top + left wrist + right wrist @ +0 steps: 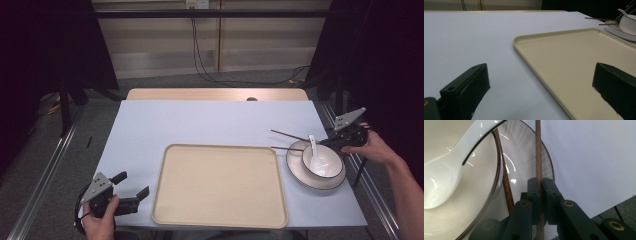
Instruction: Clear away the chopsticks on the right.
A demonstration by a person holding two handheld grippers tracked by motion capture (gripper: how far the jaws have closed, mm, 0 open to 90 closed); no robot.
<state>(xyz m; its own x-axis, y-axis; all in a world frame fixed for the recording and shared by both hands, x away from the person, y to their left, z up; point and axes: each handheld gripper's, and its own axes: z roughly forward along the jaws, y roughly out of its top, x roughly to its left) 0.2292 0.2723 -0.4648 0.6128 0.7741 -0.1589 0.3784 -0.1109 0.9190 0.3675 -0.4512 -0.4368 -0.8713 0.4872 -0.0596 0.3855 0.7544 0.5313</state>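
The counter [210,120] carries a large beige tray [220,185] at the near middle, bare, so nothing has been moved onto it yet. To its right a plate [296,165] holds a bowl [327,162] with a white spoon [313,150] in it. Two chopsticks [290,135] lie across the plate's far-left rim. The right gripper [540,195] has its jaws clamped on one chopstick; lifting it looks like the step in hand. The left gripper [132,192] waits wide open at the near left corner.

A broad beige tray [220,185] lies bare at the near edge of the desk [200,120]; black cables [205,70] trail across the floor beyond.
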